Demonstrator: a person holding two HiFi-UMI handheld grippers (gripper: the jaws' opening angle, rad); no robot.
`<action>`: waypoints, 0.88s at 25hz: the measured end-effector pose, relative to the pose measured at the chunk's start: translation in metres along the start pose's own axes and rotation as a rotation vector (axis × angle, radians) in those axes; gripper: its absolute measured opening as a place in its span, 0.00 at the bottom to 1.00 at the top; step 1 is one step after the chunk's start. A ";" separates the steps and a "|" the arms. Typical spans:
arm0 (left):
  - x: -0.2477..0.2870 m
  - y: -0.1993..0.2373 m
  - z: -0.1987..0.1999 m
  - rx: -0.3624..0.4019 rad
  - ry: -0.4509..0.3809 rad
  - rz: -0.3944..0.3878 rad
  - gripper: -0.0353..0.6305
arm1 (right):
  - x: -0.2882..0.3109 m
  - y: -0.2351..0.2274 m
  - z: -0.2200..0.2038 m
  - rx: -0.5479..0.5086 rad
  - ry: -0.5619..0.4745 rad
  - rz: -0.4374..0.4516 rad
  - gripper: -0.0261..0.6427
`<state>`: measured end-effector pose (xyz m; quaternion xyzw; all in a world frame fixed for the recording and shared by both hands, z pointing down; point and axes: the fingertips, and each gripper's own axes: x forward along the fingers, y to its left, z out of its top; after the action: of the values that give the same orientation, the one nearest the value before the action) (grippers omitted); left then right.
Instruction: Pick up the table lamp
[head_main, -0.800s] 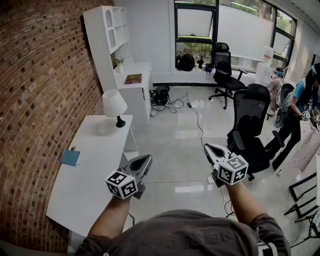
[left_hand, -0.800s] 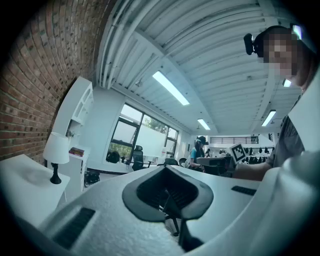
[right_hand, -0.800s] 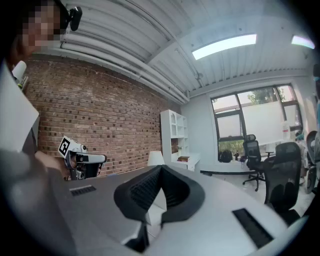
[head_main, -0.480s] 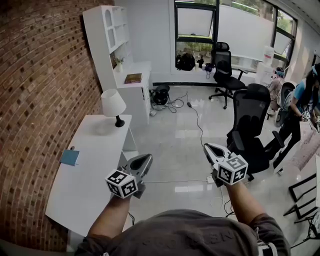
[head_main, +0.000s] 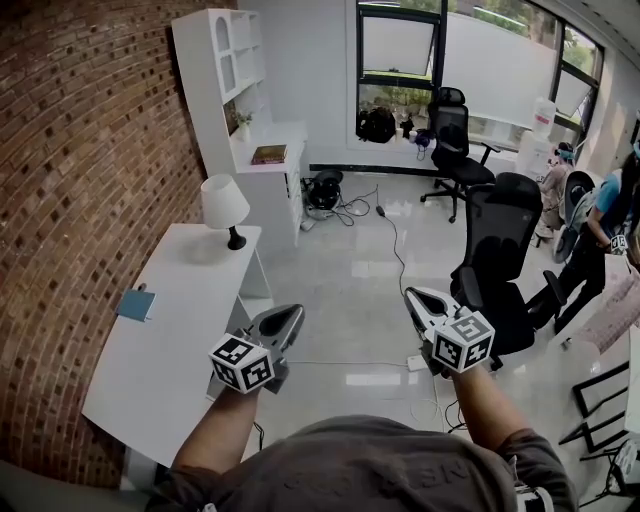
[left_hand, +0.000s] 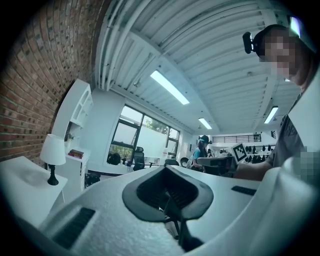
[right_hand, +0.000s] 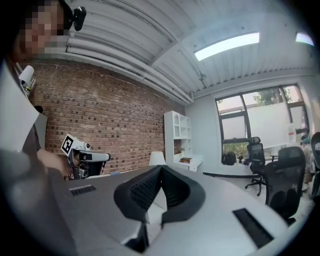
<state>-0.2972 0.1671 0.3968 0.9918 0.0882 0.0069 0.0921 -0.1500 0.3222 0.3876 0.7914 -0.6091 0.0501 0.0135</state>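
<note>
Jaws, left gripper (head_main: 292, 318): closed right together, nothing between them. Right gripper (head_main: 414, 297): pads meet at the tips, also empty. Both are held level ahead of the person's body, the left near the front edge of the white bench (head_main: 165, 340), the right out over the floor.

Table lamp (head_main: 226, 206): upright at the far end of the bench, close to the white shelf unit (head_main: 232, 90) and near the brick wall (head_main: 70, 180). Well apart from both grippers. A blue booklet (head_main: 135, 304) lies flat on the bench on the wall side, well apart from the lamp.

Appearance: plain white tapered shade, thin dark stem, small dark round foot. No cord made out in any view.

Handling, my estimate:
- Likely light, with most of its bulk up in the shade, so it may tip easily.
- Shade probably thin and easily dented, and too wide for the jaws. Not a grip point.
- Stem looks stiff and narrow. Best hold is on the stem between shade and foot.
- Smooth stem could slip or swing in the pads, so lift straight up and keep it vertical.
- Jaws must open before the approach.
</note>
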 end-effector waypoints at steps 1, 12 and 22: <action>0.003 -0.005 -0.001 0.002 -0.001 0.003 0.06 | -0.004 -0.004 0.000 -0.003 0.001 0.000 0.03; 0.040 -0.059 -0.018 0.002 -0.003 0.004 0.06 | -0.048 -0.046 -0.011 -0.003 0.009 0.024 0.03; 0.078 -0.024 -0.023 -0.017 0.009 -0.037 0.06 | -0.012 -0.072 -0.017 0.007 0.023 -0.002 0.03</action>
<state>-0.2253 0.2077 0.4146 0.9891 0.1069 0.0106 0.1003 -0.0842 0.3536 0.4065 0.7915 -0.6079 0.0612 0.0179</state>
